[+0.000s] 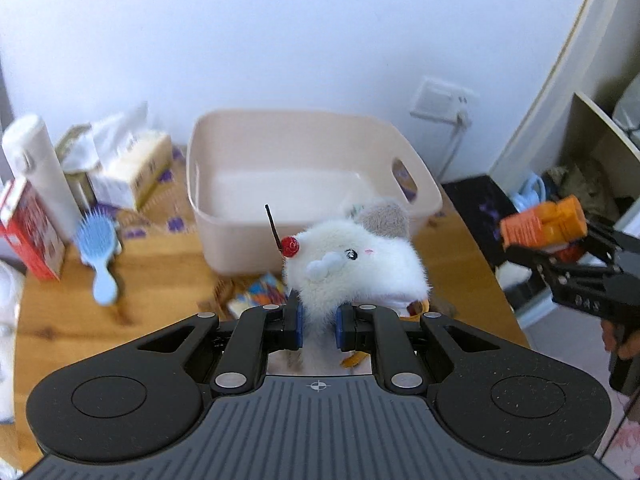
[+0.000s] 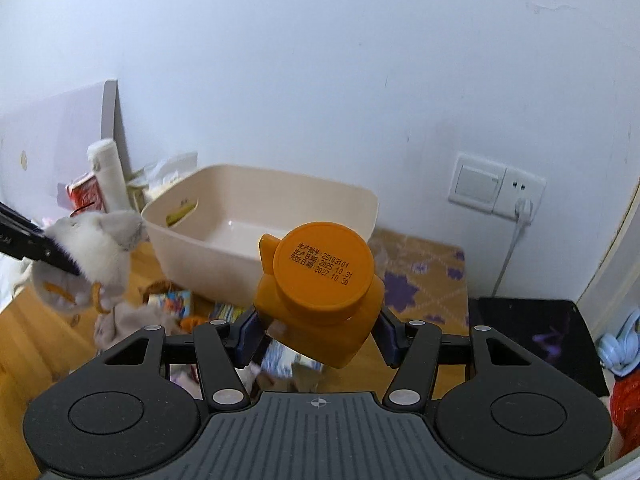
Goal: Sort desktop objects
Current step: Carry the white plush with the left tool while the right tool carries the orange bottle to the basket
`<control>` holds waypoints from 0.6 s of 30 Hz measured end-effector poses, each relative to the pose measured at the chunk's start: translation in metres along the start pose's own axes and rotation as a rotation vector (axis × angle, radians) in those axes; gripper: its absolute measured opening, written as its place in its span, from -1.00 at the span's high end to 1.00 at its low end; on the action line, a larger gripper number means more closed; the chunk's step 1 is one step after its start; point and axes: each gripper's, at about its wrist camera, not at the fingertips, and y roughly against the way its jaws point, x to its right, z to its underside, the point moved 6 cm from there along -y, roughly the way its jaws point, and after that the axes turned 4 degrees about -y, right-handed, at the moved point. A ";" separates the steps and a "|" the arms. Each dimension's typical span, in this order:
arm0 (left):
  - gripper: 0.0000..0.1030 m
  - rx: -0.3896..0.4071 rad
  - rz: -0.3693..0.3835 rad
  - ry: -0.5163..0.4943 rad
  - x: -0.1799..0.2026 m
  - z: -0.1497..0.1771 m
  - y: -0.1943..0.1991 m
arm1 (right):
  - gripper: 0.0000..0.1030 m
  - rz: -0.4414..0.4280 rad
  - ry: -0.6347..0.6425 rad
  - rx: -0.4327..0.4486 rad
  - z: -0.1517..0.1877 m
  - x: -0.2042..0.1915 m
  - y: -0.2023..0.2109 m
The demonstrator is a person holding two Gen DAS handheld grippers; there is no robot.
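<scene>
- Above the wooden desk [image 1: 60, 312], my left gripper [image 1: 319, 326] is clamped tight on a white plush toy [image 1: 356, 268], held up just in front of the beige bin [image 1: 312, 184].
- My right gripper [image 2: 316, 336] stands partly open, gripping an orange bottle [image 2: 320, 292] by its sides, near the bin.

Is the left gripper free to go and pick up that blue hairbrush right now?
Probably not yet. The left gripper is shut on the white plush toy, so its jaws are occupied. The blue hairbrush lies uncovered on the wooden table, so the way looks free once the toy is dropped.
</scene>
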 end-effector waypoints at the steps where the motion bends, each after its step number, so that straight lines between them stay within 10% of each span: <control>1: 0.73 0.011 -0.001 0.007 -0.002 -0.005 0.000 | -0.07 0.001 0.001 0.005 -0.003 0.000 -0.001; 18: 0.73 0.086 -0.075 -0.031 -0.008 -0.081 -0.060 | -0.07 0.049 0.074 0.058 -0.060 -0.001 -0.048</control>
